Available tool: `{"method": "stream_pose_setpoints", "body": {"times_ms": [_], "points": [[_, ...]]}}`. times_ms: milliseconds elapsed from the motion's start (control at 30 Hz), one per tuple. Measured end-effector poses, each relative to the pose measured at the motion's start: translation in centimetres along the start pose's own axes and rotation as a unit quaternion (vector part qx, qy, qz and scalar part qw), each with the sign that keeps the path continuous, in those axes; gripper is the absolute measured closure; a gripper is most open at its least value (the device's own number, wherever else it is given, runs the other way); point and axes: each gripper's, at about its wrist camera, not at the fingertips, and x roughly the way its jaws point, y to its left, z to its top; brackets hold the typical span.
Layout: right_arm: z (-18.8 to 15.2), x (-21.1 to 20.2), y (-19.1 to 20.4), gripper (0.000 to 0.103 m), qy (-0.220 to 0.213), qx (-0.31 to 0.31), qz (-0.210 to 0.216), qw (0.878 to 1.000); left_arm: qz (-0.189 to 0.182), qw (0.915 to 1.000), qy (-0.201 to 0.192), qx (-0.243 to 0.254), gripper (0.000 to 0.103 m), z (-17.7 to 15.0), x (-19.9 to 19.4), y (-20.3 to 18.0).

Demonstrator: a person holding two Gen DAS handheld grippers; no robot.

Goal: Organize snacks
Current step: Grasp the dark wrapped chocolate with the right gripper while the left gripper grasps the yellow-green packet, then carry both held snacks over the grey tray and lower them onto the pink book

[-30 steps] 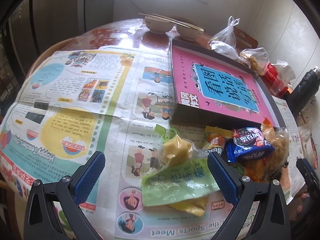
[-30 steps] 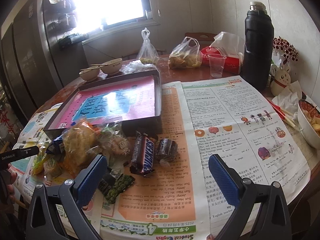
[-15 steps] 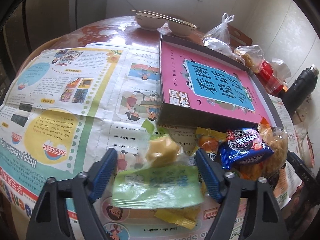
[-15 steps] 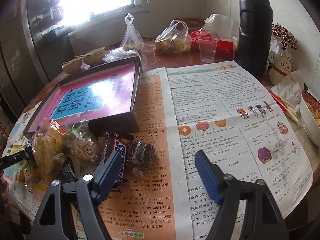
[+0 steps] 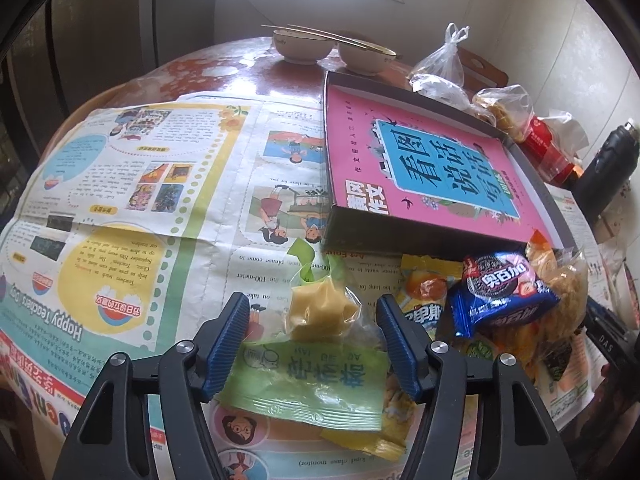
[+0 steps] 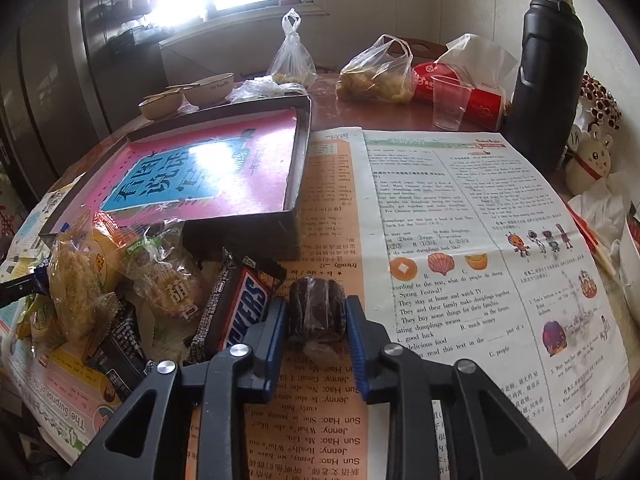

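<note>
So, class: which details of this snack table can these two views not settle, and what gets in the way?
- Left wrist view: the snacks under the blue cookie packet are buried in the pile.
- Right wrist view: the bowl at the right is cut off by the frame.
- Right wrist view: glare whitens part of the pink box print.

Glossy plastic snack wrappers [image 5: 502, 292] lie on matt printed newspaper [image 5: 120, 208].
</note>
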Motion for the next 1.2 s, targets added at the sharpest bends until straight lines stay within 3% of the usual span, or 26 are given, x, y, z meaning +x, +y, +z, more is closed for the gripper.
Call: {"method": "stream_pose_setpoints", "body": {"times_ms": [200, 400, 500, 733, 1200], "points": [[-0.1, -0.3, -0.1, 0.074, -0.008, 0.003, 0.005, 1.000, -0.004, 1.0000, -0.002, -0.003, 0.039, -0.2, -0.2, 0.3], [0.3, -1.2, -0.6, 0.074, -0.022, 0.012, 0.009, 1.000, -0.012, 0.9998, -0.006, -0.018, 0.052, 0.0, -0.3, 0.9], [0.7, -1.8, -0.6, 0.074, -0.032, 0.015, 0.012, 0.999, -0.019, 0.9995, -0.006, -0.023, 0.064, 0.1, -0.4, 1.3], [1.6, -3.2, -0.2, 0.074, -0.056, 0.015, 0.019, 0.998, -0.033, 0.9991, -0.005, -0.027, 0.070, 0.2, -0.7, 1.7], [4.2, -4.2, 2.2, 0.074, -0.089, -0.006, 0.044, 0.995, -0.048, 0.9977, -0.042, -0.023, 0.070, 1.7, -3.1, 1.3]]}}
